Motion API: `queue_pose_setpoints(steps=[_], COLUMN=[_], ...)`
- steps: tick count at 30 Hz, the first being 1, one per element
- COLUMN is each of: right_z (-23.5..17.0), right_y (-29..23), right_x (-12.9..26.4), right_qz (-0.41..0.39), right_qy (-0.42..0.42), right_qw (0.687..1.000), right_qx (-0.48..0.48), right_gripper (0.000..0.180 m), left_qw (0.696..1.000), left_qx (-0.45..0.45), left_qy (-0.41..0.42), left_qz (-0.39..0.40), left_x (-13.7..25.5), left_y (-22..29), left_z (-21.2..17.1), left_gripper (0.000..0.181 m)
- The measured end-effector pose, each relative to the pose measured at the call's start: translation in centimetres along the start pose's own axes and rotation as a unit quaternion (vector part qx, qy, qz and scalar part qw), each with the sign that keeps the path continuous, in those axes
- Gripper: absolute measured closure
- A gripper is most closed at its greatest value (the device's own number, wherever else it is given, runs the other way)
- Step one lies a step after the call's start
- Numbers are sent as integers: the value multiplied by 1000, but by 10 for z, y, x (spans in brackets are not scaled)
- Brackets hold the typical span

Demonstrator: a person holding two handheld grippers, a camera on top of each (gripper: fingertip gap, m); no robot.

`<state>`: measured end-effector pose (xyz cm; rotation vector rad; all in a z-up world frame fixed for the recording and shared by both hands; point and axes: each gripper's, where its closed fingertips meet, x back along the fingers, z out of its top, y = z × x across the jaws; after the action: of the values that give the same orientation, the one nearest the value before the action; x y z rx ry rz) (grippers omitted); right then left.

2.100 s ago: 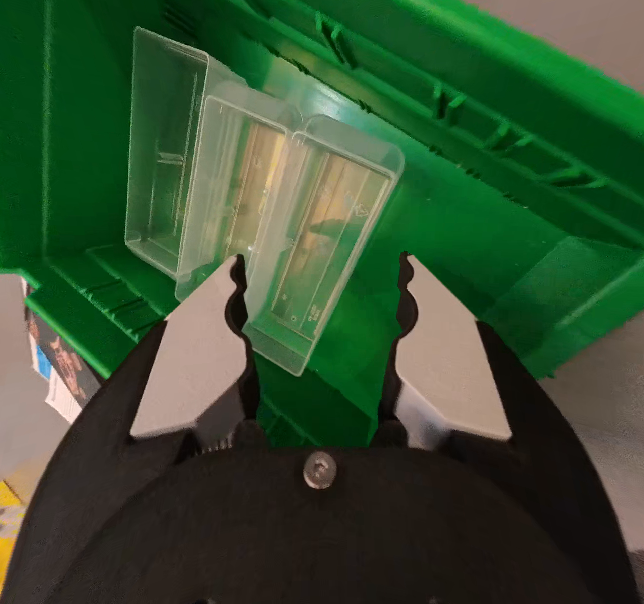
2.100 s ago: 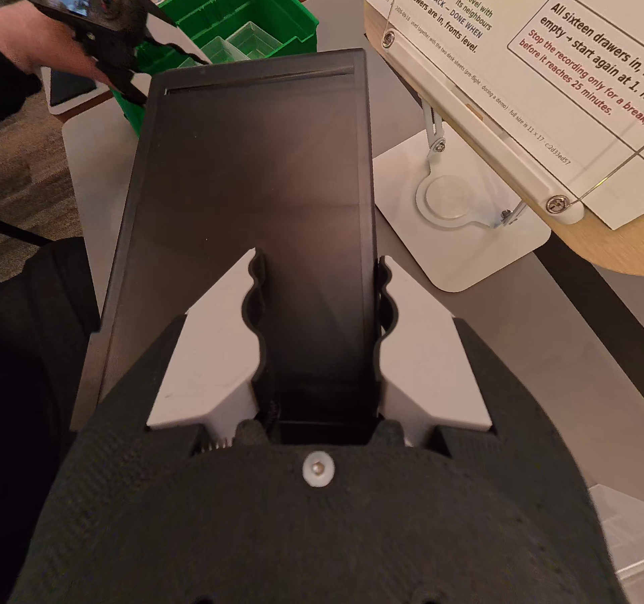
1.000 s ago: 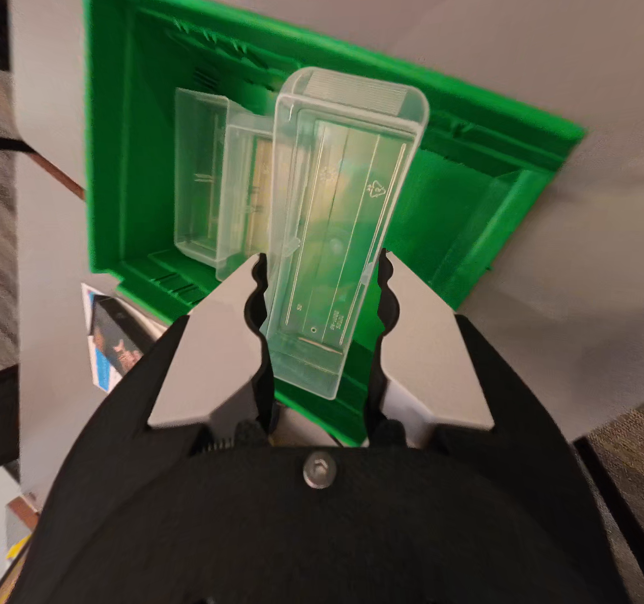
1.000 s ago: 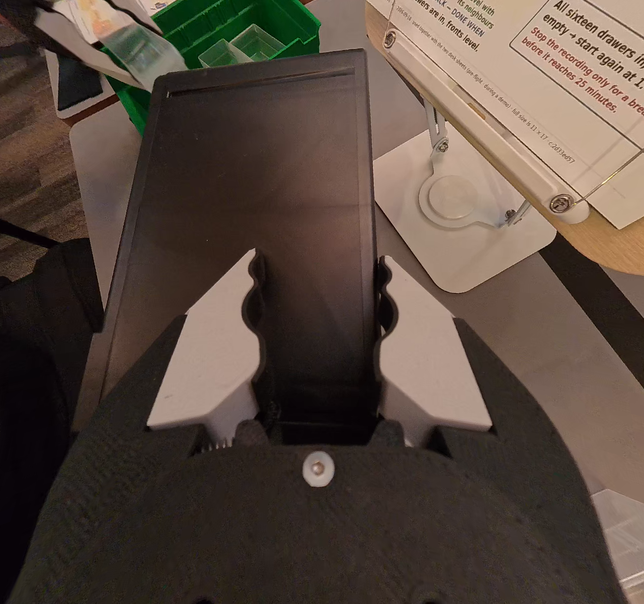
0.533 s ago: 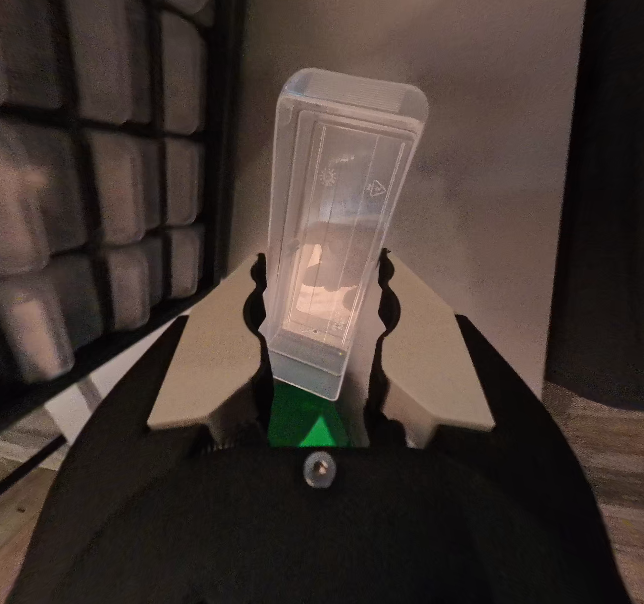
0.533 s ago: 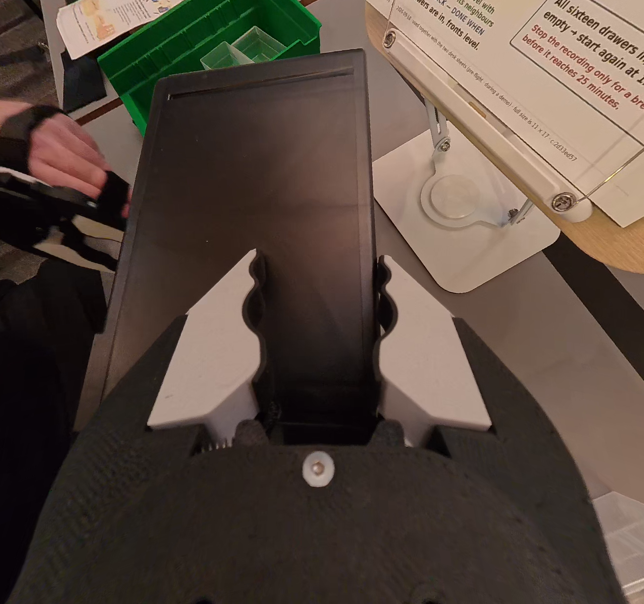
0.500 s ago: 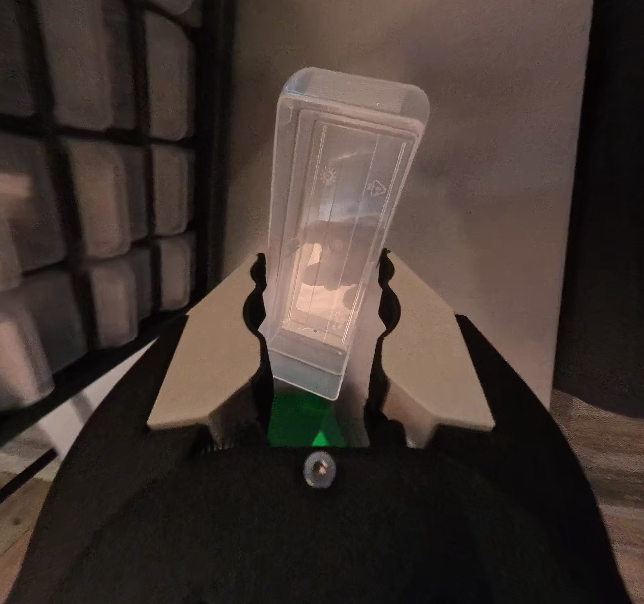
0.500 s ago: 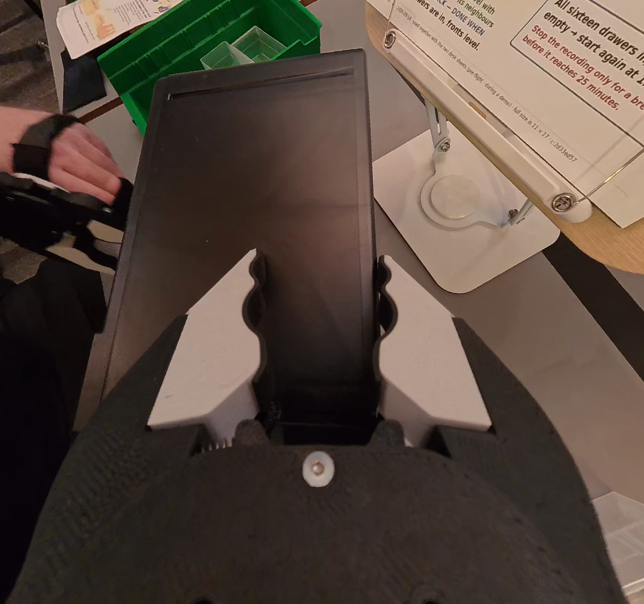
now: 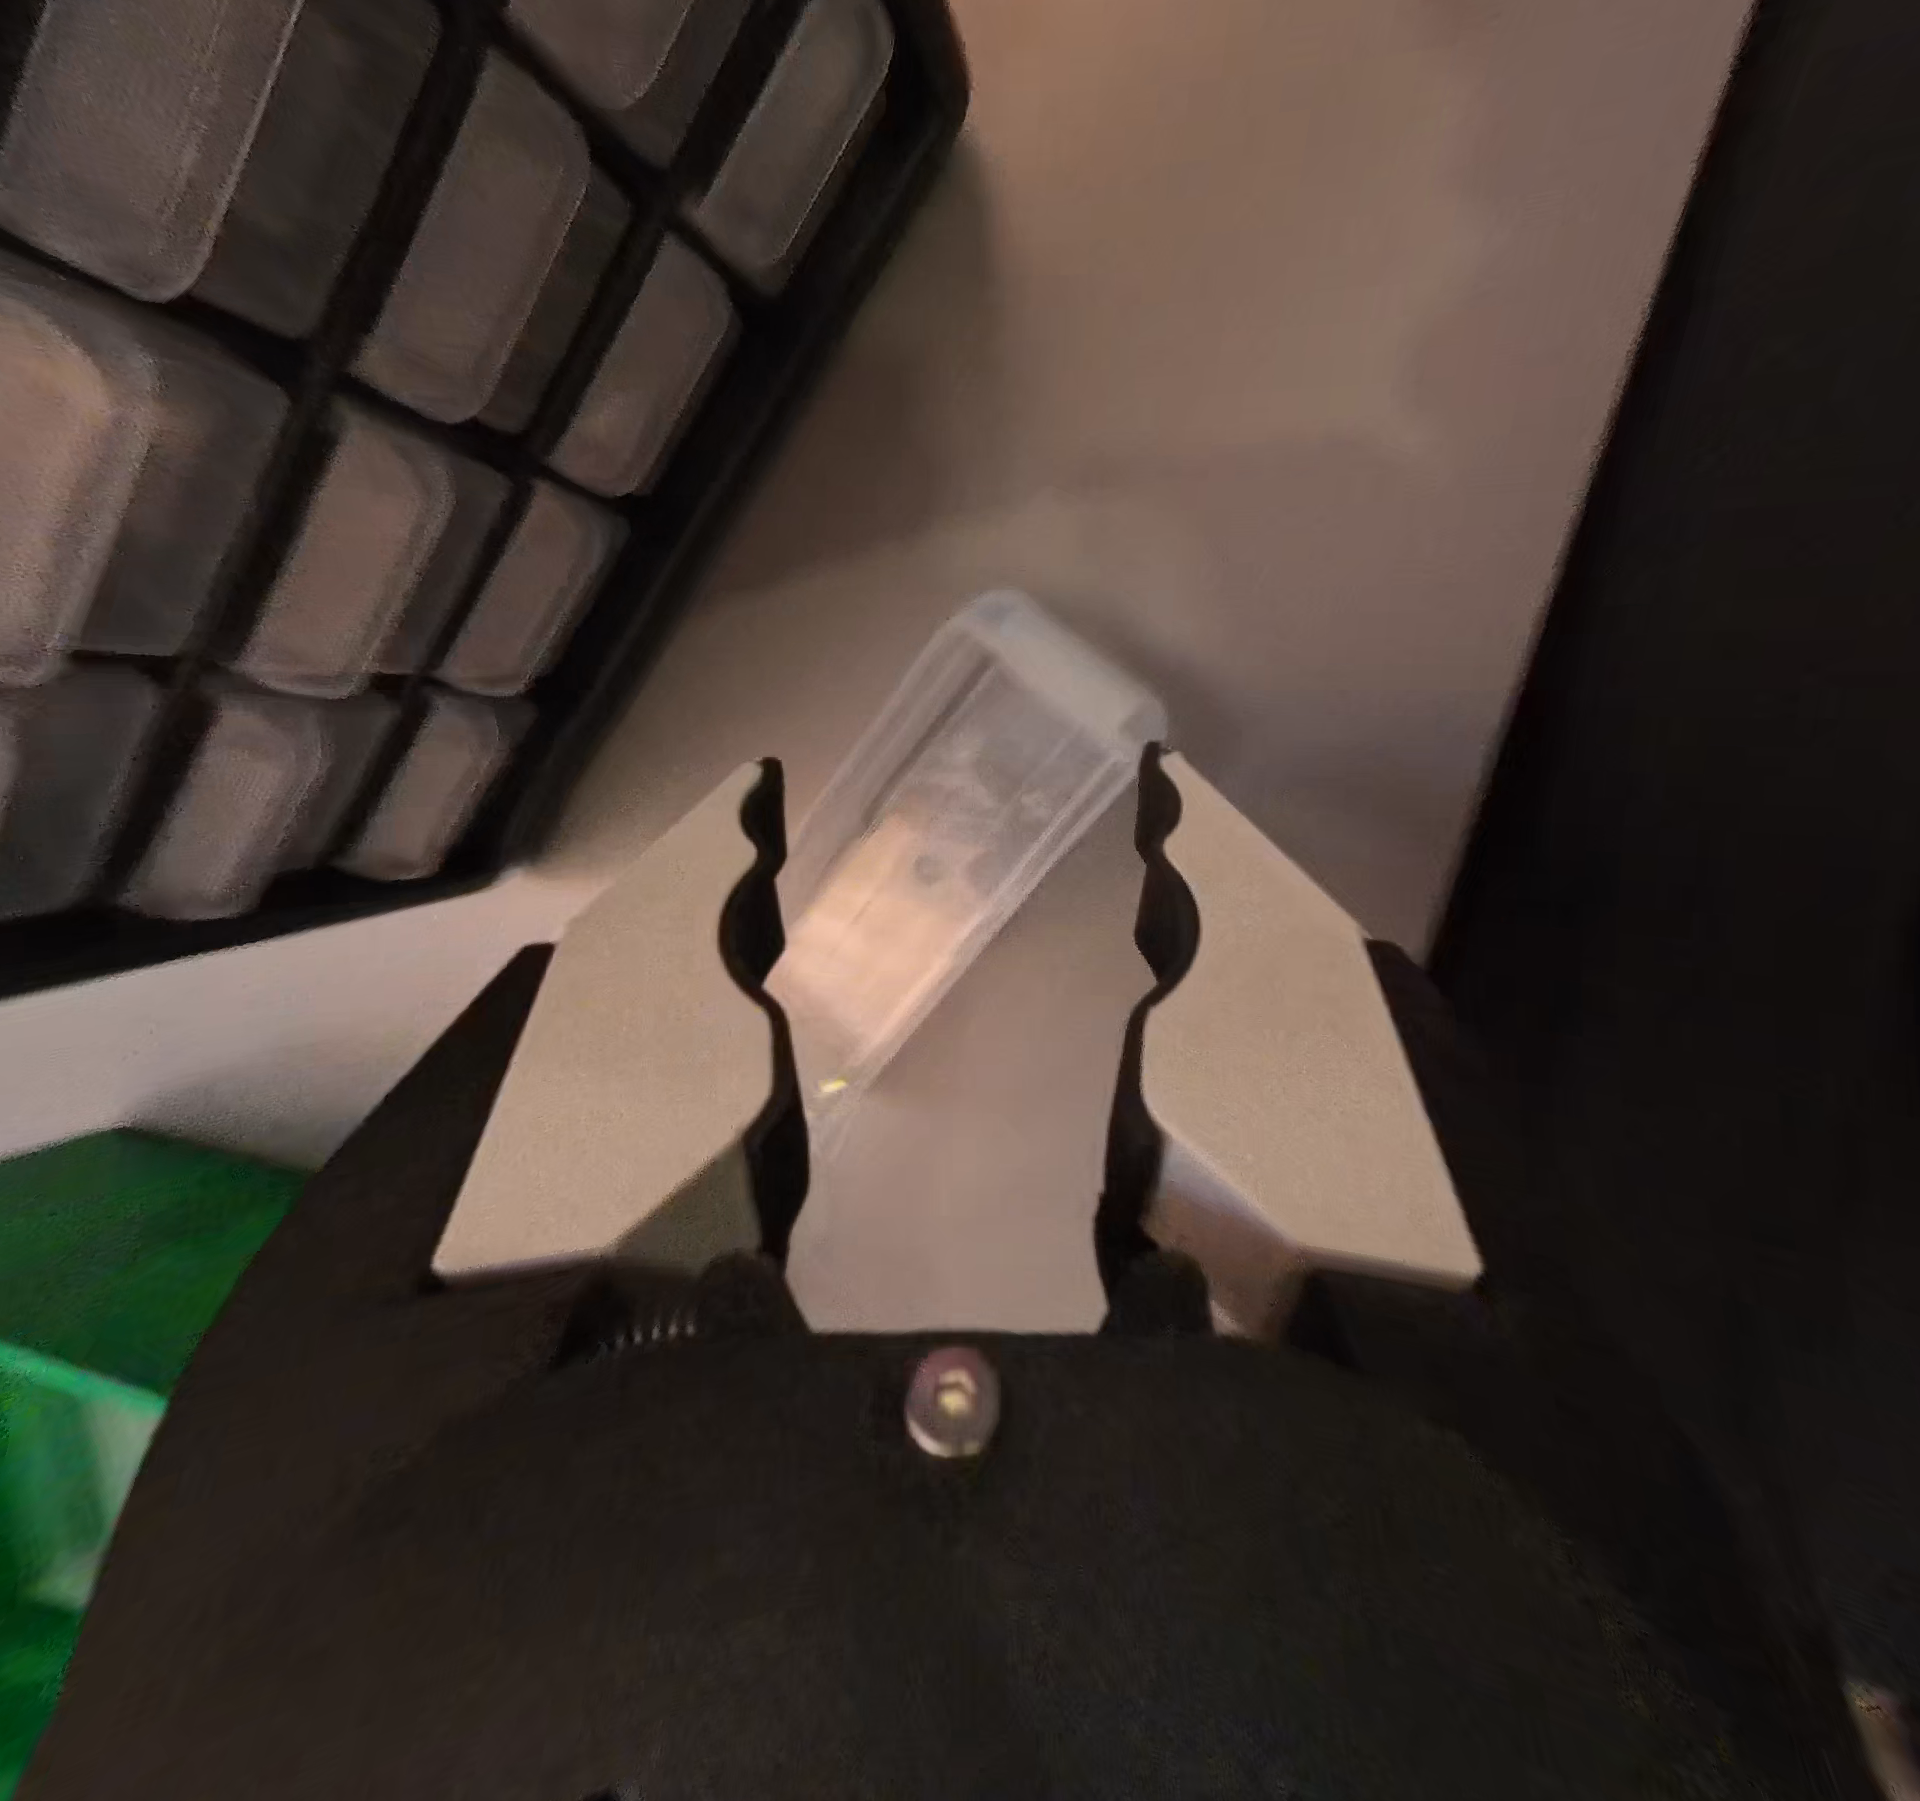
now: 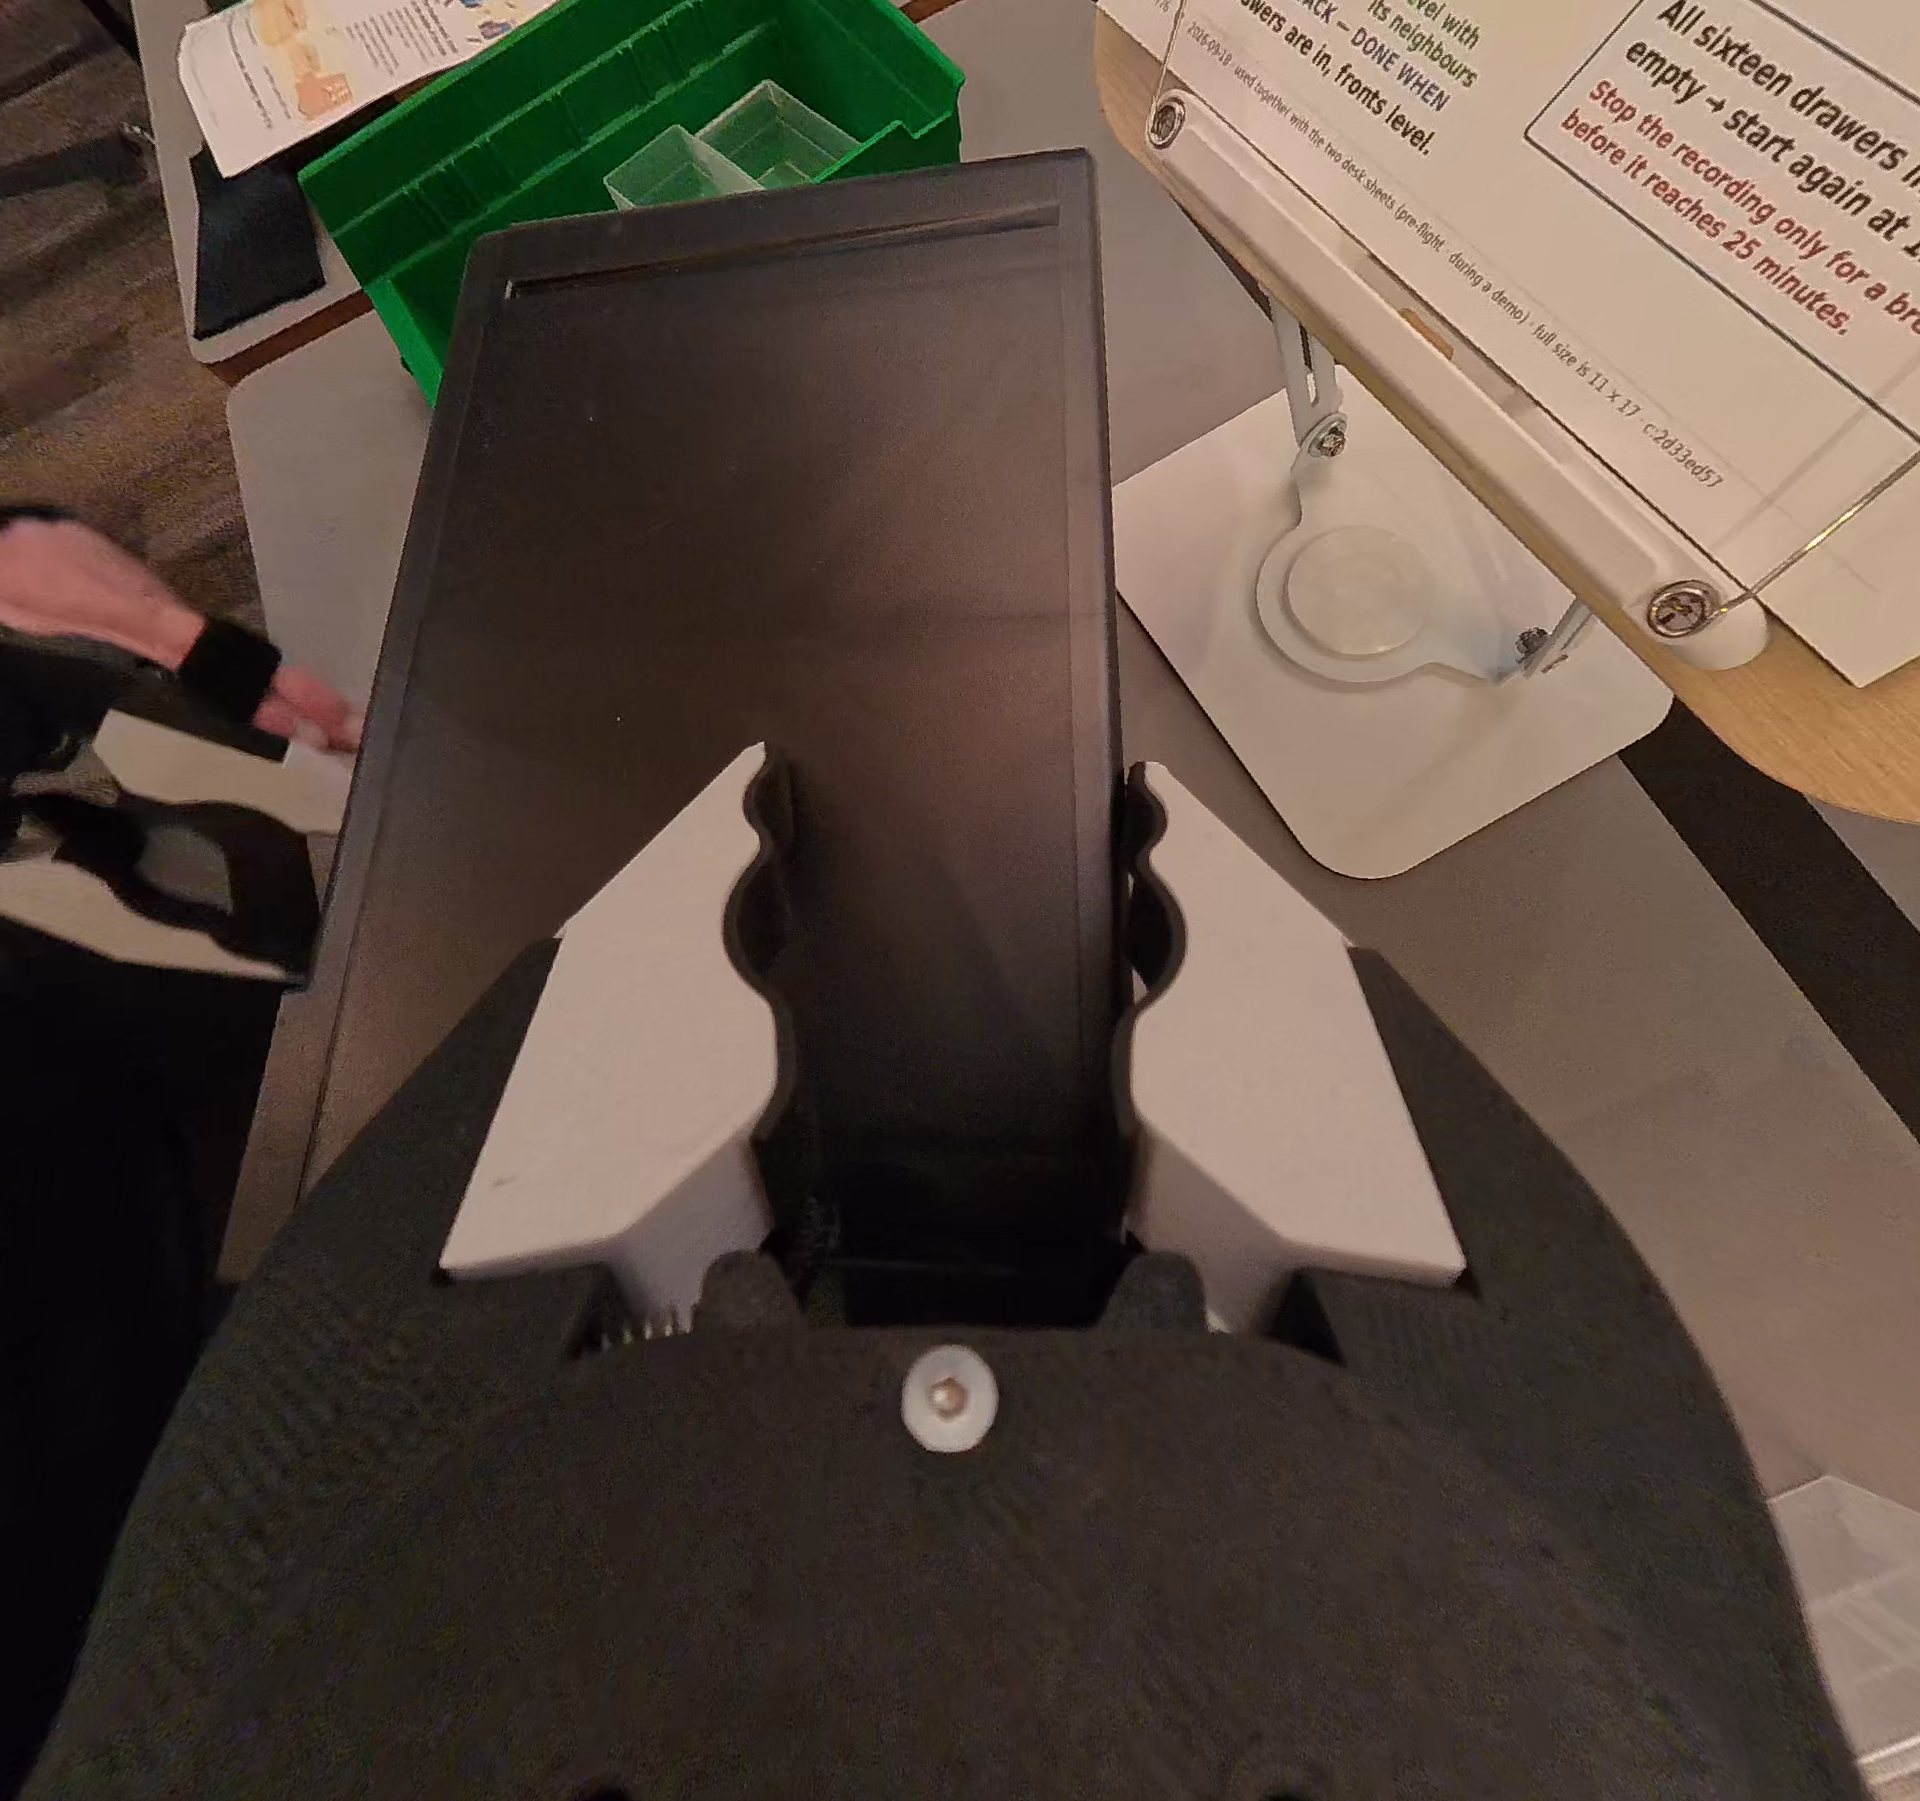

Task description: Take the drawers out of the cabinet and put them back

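Note:
In the left wrist view my left gripper point(image 9: 951, 764) is shut on a clear plastic drawer point(image 9: 966, 837), which sits askew between the fingers, tipped to the right and pointing away. The black cabinet point(image 9: 312, 380), its slots full of frosted drawers, rises at the upper left. In the right wrist view my right gripper point(image 10: 945, 764) lies over the near end of the cabinet's black top point(image 10: 769, 525). Its jaws stand apart, the right finger at the top's right edge. Whether it clamps is hidden. Two clear drawers point(image 10: 727, 151) lie in the green bin point(image 10: 499, 162) beyond the cabinet.
A white stand base point(image 10: 1382, 671) with a tilted instruction board point(image 10: 1558, 141) is right of the cabinet. Papers point(image 10: 353, 16) lie behind the bin. A gloved hand point(image 10: 156, 650) shows at the left. A green bin corner point(image 9: 104, 1284) and a dark panel point(image 9: 1766, 608) flank the left gripper.
The left gripper took a clear drawer out of the green bin and carried it to the cabinet's front. The drawer has now twisted askew in the jaws. The right gripper has not moved.

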<state>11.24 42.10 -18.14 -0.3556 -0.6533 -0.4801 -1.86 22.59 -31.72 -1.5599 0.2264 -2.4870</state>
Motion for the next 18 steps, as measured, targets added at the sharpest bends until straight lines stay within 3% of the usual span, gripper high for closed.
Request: queue_pose_setpoints(steps=[3, 5, 8, 10, 13, 18], right_z=[0, 0, 0, 0, 0, 0], right_y=[0, 0, 0, 0, 0, 0], right_x=[0, 0, 0, 0, 0, 0], right_qz=[1, 1, 0, 0, 1, 2], right_qy=[0, 0, 1, 0, 0, 1], right_qw=[1000, 1000, 1000, 1000, 1000, 1000], right_qx=[0, -1, -2, -2, -2, -2], right_gripper=[115, 115, 115, 116, 115, 115], left_qw=[995, 993, 989, 992, 995, 990], left_qx=[101, 111, 134, 110, 71, -46], left_qy=[-13, -43, -65, -66, -65, -115], left_qz=[0, 3, -20, -1, -22, -61], left_x=[-14, -32, -56, -59, -51, -23], left_y=[17, 25, 37, 36, 48, 58], left_z=[3, -6, -11, -12, -17, -66], left_gripper=[122, 122, 139, 157, 164, 166])
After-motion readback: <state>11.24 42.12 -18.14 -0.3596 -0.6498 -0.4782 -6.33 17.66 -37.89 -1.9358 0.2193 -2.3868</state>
